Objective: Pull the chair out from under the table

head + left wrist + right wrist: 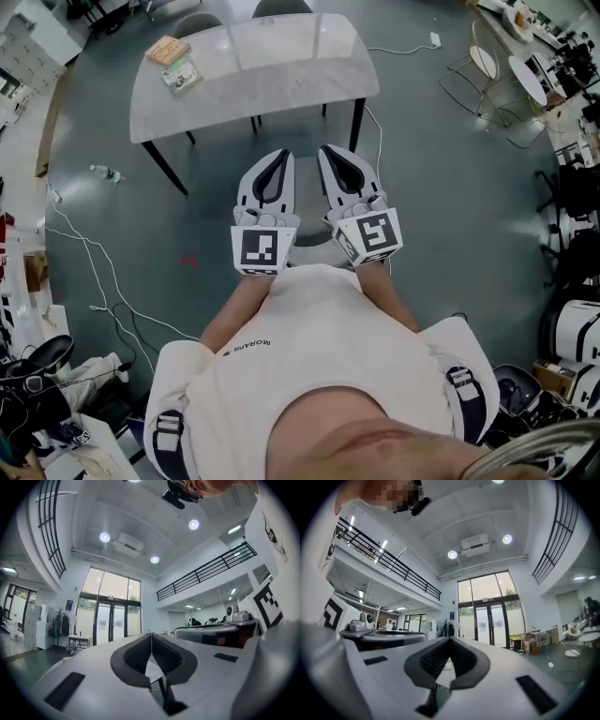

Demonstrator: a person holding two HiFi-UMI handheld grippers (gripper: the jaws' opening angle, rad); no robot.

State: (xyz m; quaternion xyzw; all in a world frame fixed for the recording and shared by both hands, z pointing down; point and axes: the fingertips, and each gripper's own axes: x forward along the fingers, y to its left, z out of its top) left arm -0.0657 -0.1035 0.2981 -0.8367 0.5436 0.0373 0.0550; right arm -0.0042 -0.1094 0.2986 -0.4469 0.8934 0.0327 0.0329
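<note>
Two hand-held grippers, both closed tight on nothing. The left hand-held gripper (278, 155) and the right hand-held gripper (329, 150) sit side by side, pointing roughly level toward 12 o'clock. In each gripper's own view the pads meet, with only a sliver of pale top and a black leg showing through the gap behind them.

Straight ahead at 12 o'clock is the worktop (272, 56). The chairs I can actually make out are on its far edge: a grey chair back (194, 21) and a darker chair back (281, 7), both tucked in and well apart from the grippers. There's also a pale grey shape (306, 202) low between the grippers, and I honestly can't tell what it is.

What I'd worry about:
- The jaws are shut, so unless they open first they'll just bump the chair instead of gripping it.
- Getting round the worktop looks risky, with a white cable (94, 267) looping over the floor at 8 o'clock and another cable (377, 131) by the near leg at 1 o'clock. Either could trip the person or catch a chair leg.
- The books (174, 61) at the worktop's 10 o'clock corner could slide off if a yank knocks the worktop.
</note>
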